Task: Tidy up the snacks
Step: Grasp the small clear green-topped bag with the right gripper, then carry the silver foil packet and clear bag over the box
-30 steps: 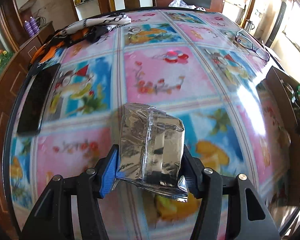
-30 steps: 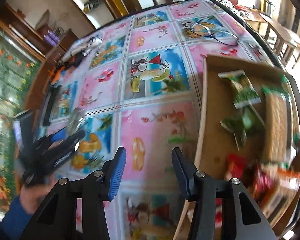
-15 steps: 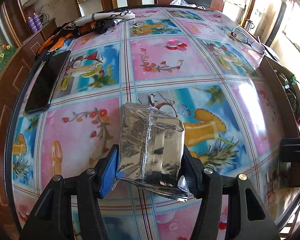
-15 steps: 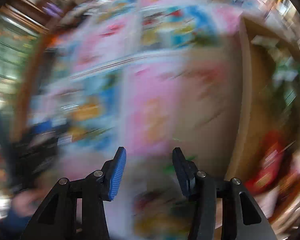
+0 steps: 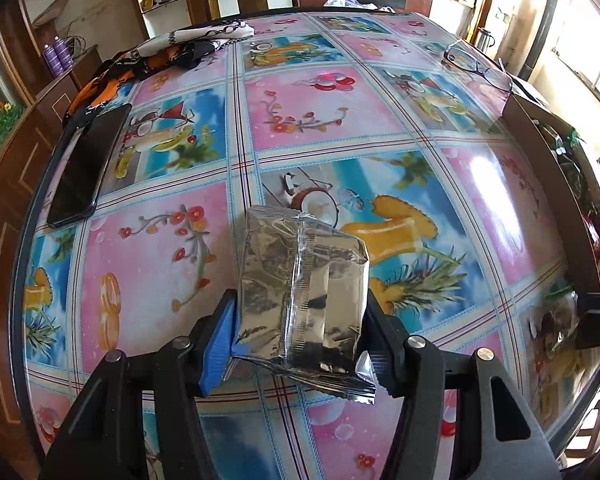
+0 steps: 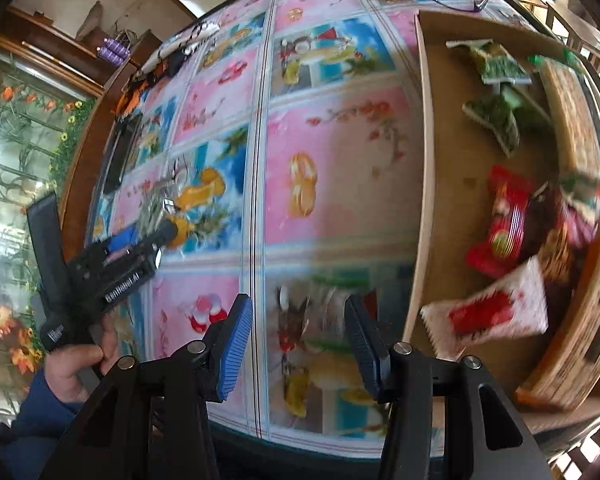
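Observation:
My left gripper (image 5: 300,344) is shut on a silver foil snack packet (image 5: 300,280) and holds it above the patterned tablecloth (image 5: 340,120). In the right wrist view the left gripper (image 6: 156,236) appears at the left, still with the foil packet. My right gripper (image 6: 298,344) is open and empty above the table's near edge, just left of a cardboard box (image 6: 424,160). The box holds several snacks: green packets (image 6: 496,64), a red packet (image 6: 500,228) and a white and red packet (image 6: 488,312).
A black phone (image 5: 84,164) lies at the table's left edge. A patterned cloth (image 5: 156,52) lies at the far left and eyeglasses (image 5: 472,64) at the far right. The box wall (image 5: 548,168) rises at the right in the left wrist view.
The left gripper has drawn back and up with the foil packet, so more table shows. The right gripper has swung toward the near edge beside the box.

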A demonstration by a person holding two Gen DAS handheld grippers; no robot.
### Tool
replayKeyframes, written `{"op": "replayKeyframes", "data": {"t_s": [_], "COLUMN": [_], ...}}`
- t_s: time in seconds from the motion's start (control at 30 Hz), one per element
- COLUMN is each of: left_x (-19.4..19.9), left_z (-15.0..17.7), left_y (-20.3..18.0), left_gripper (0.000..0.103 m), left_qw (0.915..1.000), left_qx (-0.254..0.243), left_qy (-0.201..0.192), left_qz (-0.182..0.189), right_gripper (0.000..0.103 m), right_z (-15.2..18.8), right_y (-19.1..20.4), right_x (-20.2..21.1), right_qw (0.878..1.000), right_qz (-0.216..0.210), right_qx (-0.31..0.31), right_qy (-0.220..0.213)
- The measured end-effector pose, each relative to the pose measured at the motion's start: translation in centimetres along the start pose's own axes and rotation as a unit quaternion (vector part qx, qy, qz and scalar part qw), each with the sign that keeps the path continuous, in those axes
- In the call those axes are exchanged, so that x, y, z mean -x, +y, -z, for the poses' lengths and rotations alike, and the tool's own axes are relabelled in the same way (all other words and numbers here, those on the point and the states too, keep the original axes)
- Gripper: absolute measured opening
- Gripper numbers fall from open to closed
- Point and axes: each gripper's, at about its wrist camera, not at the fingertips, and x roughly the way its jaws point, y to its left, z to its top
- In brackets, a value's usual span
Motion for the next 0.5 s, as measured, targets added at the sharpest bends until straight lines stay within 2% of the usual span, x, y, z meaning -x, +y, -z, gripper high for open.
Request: {"op": "replayKeyframes", "data": {"t_s": [0.2,0.3,0.37,0.5], "left_x": [0.2,0.3,0.4,0.8], "left_z": [0.4,0.6,0.7,0.7], "left_y": [0.0,0.1,0.1,0.2], "left_gripper": [0.058,0.058,0.058,0.058], "left_qw": [0.9999,0.9997,0.9996,0.9994], "left_qx": [-0.016,-0.024,-0.027,-0.026], "left_qy": [-0.001,-0.002,-0.002,-0.009], "left_qz": [0.004,0.007,0.010,0.022], "right_gripper": [0.049,0.041,0.031,0.030], "right_z": [0.7,0.9,1.0,1.3], "right_y": [1.3,1.8,2.3,3.0], "right_x": [-1.9,-2.9,-3.1,-3.4], "right_qw": [0.998,0.996,0.993,0.993], "right_qz": [0.064,0.088,0.107,0.104], "right_qx": [0.027,0.034,0.044,0.048], "right_qy": [-0.001,0.005,0.000,-0.005]}}
